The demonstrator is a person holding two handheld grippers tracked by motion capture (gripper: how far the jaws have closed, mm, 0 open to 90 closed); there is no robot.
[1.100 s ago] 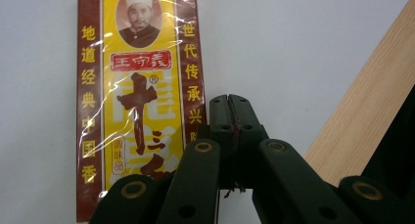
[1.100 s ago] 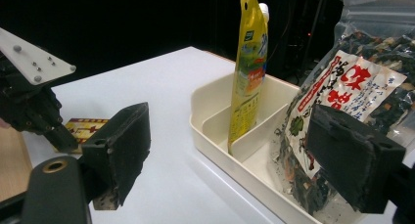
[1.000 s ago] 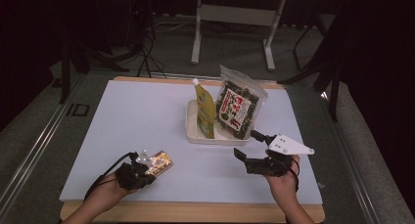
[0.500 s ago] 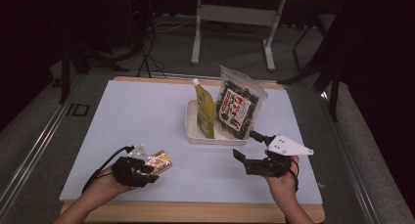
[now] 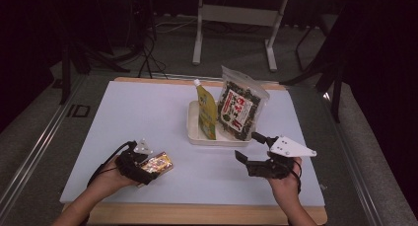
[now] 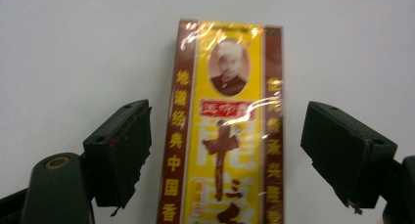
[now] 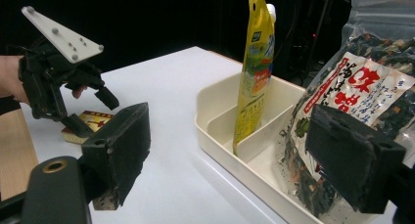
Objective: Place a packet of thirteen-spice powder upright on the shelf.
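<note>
A flat yellow and brown packet (image 5: pixel 157 163) (image 6: pixel 227 131) with red and gold lettering lies on the white table near the front left. My left gripper (image 5: pixel 140 164) (image 6: pixel 227 121) (image 7: pixel 93 111) straddles it. Its jaws have just been opening and now stand apart on either side of the packet, with clear gaps and no pad touching it. At the front right, my right gripper (image 5: pixel 249 147) (image 7: pixel 230 131) hovers open with nothing between its jaws, pointing toward the cream tray (image 5: pixel 193 133) (image 7: pixel 208 131).
In the tray a yellow spouted pouch (image 5: pixel 207 112) (image 7: pixel 254 72) stands upright in the left compartment. A clear seaweed bag (image 5: pixel 240 107) (image 7: pixel 362 97) leans in the right one. The wooden table edge (image 5: pixel 207 213) runs along the front. Dark stands lie beyond the table.
The left gripper's jaws, shut on the packet a second ago, have spread apart and the hand has shifted slightly. The packet rests on the table. The right gripper has stayed put.
</note>
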